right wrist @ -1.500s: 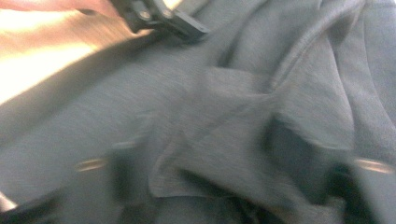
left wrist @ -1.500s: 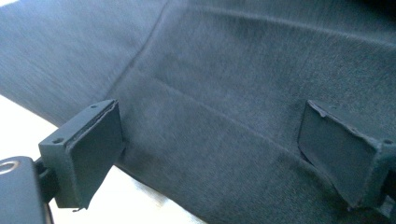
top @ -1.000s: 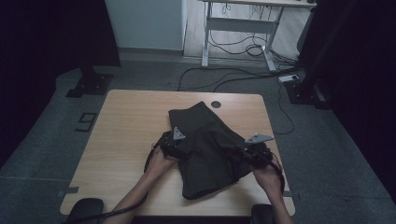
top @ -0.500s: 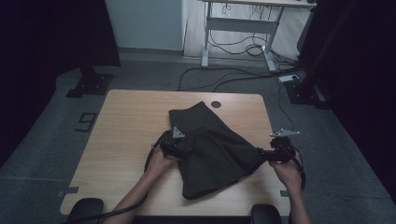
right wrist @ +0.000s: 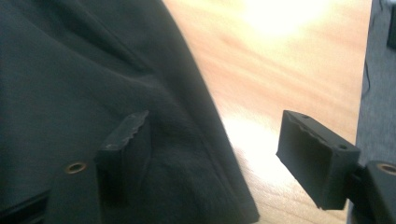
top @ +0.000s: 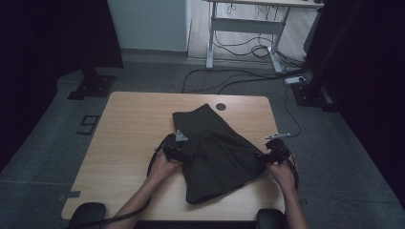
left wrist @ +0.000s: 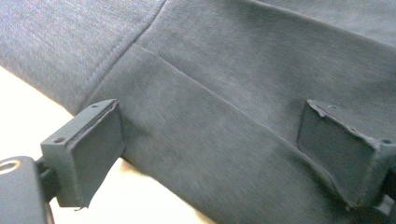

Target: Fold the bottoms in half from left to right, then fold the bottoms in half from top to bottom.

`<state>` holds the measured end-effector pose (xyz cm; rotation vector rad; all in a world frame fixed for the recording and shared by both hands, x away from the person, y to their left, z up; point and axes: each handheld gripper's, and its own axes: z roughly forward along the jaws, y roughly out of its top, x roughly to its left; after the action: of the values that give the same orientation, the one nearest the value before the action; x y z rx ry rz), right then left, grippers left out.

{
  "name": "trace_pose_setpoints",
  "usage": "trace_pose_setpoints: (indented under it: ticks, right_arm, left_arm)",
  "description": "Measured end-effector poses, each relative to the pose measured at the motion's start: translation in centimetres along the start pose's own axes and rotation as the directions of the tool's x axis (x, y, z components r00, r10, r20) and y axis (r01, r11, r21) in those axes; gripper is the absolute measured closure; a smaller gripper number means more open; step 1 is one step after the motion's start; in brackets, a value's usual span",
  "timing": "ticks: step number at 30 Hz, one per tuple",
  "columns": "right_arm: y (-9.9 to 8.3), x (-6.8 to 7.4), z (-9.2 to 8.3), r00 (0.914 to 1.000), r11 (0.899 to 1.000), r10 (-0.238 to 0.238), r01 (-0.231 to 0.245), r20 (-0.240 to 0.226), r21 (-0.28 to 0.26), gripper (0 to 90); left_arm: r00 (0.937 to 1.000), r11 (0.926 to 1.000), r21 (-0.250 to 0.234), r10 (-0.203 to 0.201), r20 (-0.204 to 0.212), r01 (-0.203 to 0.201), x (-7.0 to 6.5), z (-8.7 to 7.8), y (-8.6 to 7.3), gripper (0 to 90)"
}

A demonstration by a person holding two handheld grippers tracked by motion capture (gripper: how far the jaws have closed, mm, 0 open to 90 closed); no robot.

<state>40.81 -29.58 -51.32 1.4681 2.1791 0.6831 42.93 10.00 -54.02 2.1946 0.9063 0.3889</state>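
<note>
Both forearms are bare, no sleeves. Each hand grips a black gripper, the left gripper (top: pixel 185 156) and right gripper (top: pixel 261 157), topped with a grey three-cornered plate, trailing black cable; black block jaws bear screw holes and padded faces.

We cannot tell what kind of garment the dark cloth (top: pixel 217 152) is, as its folds hide its shape. In the right gripper view the cloth (right wrist: pixel 93 93) is blurred and cut off at the left and bottom edges, and glare washes out the table (right wrist: pixel 280 28)
</note>
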Motion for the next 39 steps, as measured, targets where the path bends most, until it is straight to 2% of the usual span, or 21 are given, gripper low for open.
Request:
trace_pose_setpoints:
  ticks: [1,3,5,6,9,10,11,13,16,19,22,26,27,28,32,36,39]
  right_arm:
    - [-0.7,-0.5,0.8,0.9997,1.0,0.019,-0.019,0.012,0.012,25.0]
    - [-1.4,-0.8,1.2,0.9993,1.0,0.023,-0.024,0.029,0.02,23.9]
    - [-2.0,-1.2,1.3,0.9982,0.998,0.055,-0.055,0.023,-0.003,22.6]
    - [-2.0,-1.2,1.3,0.9982,0.998,0.055,-0.055,0.023,-0.003,22.6]
    - [-2.6,-1.1,1.2,0.9979,0.998,0.06,-0.059,0.024,-0.031,23.4]
    - [-2.8,-1.1,1.2,0.9978,0.997,0.063,-0.063,0.02,-0.038,23.9]
    - [-2.9,-1.2,1.2,0.9971,0.996,0.074,-0.073,0.015,-0.043,25.0]
    - [-3.1,-1.2,1.2,0.9953,0.994,0.097,-0.097,0.0,-0.048,26.8]
    - [-3.4,-1.0,1.0,0.9925,0.992,0.119,-0.12,-0.028,-0.046,30.8]
    - [-3.6,-0.4,0.6,0.995,0.994,0.095,-0.096,-0.03,-0.043,34.3]
    - [-3.7,0.4,0.2,0.9972,0.997,0.07,-0.07,-0.029,-0.031,35.3]
    - [-4.0,1.7,-0.2,0.9981,0.999,0.032,-0.033,-0.052,-0.021,35.1]
    - [-4.0,2.1,-0.3,0.9981,0.999,0.023,-0.024,-0.058,-0.02,35.1]
    - [-4.1,2.5,-0.4,0.9979,1.0,0.014,-0.015,-0.063,-0.02,35.1]
    - [-4.3,4.1,-0.8,0.9957,1.0,-0.023,0.021,-0.09,-0.02,34.7]
    - [-4.5,6.0,-1.1,0.9915,0.998,-0.053,0.051,-0.119,-0.023,34.6]
    - [-4.5,7.6,-1.2,0.9862,0.996,-0.082,0.079,-0.144,-0.029,34.1]
  left_arm:
    - [0.9997,0.9997,-0.007,0.022,0.01,-0.022,-0.8,-0.9,0.0,8.0]
    - [0.9989,0.999,-0.014,0.043,0.021,-0.043,-1.8,-2.0,-0.1,6.9]
    - [0.9975,0.9983,-0.022,0.056,0.043,-0.055,-2.9,-2.8,-0.4,5.5]
    - [0.9975,0.9983,-0.022,0.056,0.043,-0.055,-2.9,-2.8,-0.4,4.8]
    - [0.9935,0.9956,-0.007,0.093,0.065,-0.093,-4.5,-3.7,-1.5,4.0]
    - [0.9935,0.9956,-0.007,0.093,0.065,-0.093,-4.5,-3.7,-1.5,3.8]
    - [0.9916,0.9925,0.025,0.118,0.054,-0.119,-5.1,-3.4,-2.0,3.7]
    - [0.9894,0.9881,0.052,0.143,0.026,-0.144,-5.2,-3.0,-2.5,3.8]
    - [0.9954,0.9951,0.048,0.084,0.046,-0.086,-4.6,-2.8,-3.0,3.7]
    - [0.9968,0.9965,0.048,0.066,0.045,-0.068,-4.0,-3.0,-3.4,3.5]
    - [0.9976,0.9962,0.056,0.066,0.021,-0.067,-3.5,-3.3,-3.6,3.5]
    - [0.9996,0.9982,0.053,0.028,-0.001,-0.028,-1.9,-4.2,-4.6,3.5]
    - [0.9996,0.9982,0.053,0.028,-0.001,-0.028,-1.9,-4.2,-4.6,3.5]
    - [0.9999,0.9985,0.054,0.012,-0.008,-0.012,-1.2,-4.5,-5.0,3.5]
    - [0.9995,0.9981,0.06,-0.01,-0.03,0.011,0.2,-5.2,-5.5,3.5]
    - [0.9971,0.9973,0.07,-0.016,-0.075,0.021,1.6,-6.0,-6.0,3.5]
    - [0.9936,0.9964,0.073,-0.035,-0.107,0.043,2.8,-6.5,-6.4,3.5]
